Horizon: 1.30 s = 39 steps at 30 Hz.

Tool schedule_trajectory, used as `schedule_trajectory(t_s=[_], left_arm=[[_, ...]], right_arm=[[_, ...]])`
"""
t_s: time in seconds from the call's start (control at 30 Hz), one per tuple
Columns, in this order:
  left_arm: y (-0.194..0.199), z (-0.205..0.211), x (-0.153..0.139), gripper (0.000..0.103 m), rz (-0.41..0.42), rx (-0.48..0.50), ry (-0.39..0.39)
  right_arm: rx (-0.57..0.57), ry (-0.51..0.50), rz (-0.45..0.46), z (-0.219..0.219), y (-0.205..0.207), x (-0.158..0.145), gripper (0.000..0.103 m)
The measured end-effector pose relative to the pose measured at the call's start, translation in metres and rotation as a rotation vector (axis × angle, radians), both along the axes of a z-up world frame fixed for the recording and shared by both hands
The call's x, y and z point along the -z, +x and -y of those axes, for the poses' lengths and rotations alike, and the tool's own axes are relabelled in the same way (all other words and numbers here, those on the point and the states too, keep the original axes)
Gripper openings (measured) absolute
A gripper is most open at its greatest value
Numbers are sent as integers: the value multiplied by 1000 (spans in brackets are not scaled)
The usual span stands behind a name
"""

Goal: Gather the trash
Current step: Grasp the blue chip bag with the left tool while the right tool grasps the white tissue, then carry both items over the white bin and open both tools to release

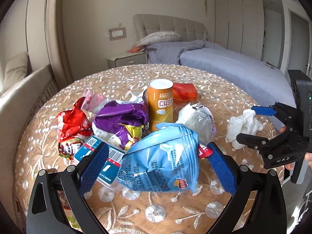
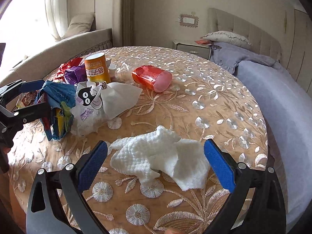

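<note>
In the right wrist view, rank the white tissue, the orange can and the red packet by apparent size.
1. white tissue, though it lies nearest the camera, which inflates it.
2 and 3. red packet and orange can look alike; not ranked.

Home bedroom, bed, probably nightstand

Round table under embroidered cloth — wrappers heaped toward its left edge around an upright orange canister; red packet near centre; crumpled white tissue at near edge.
</note>
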<state>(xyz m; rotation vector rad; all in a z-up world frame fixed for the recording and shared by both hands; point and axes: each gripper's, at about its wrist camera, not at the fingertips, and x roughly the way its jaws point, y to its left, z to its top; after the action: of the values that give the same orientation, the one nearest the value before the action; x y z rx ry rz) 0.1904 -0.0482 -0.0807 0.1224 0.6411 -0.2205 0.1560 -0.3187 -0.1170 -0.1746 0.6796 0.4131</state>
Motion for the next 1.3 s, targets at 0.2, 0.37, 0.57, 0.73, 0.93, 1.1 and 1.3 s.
schedule_trajectory(t_s=[0.2,0.37,0.57,0.73,0.93,1.1,1.3], left_arm=[[20,7,12,86,-110,47,-31],[13,11,11,83,-95,28,-31],[-21,25,-11,83,-24,59,3],[-53,61,-40,83,54,175,14],[-73,145,-47,83,92,395,45],[-78,226,-26,83,49,607,60],[-92,324,20,83,5,850,129]], right_arm=[[-8,-4,-48,0,3,4,76],[-41,-14,-59,-1,-7,8,32],[-33,30,-28,21,-31,-8,30],[-11,26,27,48,-63,-24,30],[87,-18,69,104,-107,-31,30],[256,-43,49,175,-143,-16,30],[434,-51,-48,257,-178,26,31]])
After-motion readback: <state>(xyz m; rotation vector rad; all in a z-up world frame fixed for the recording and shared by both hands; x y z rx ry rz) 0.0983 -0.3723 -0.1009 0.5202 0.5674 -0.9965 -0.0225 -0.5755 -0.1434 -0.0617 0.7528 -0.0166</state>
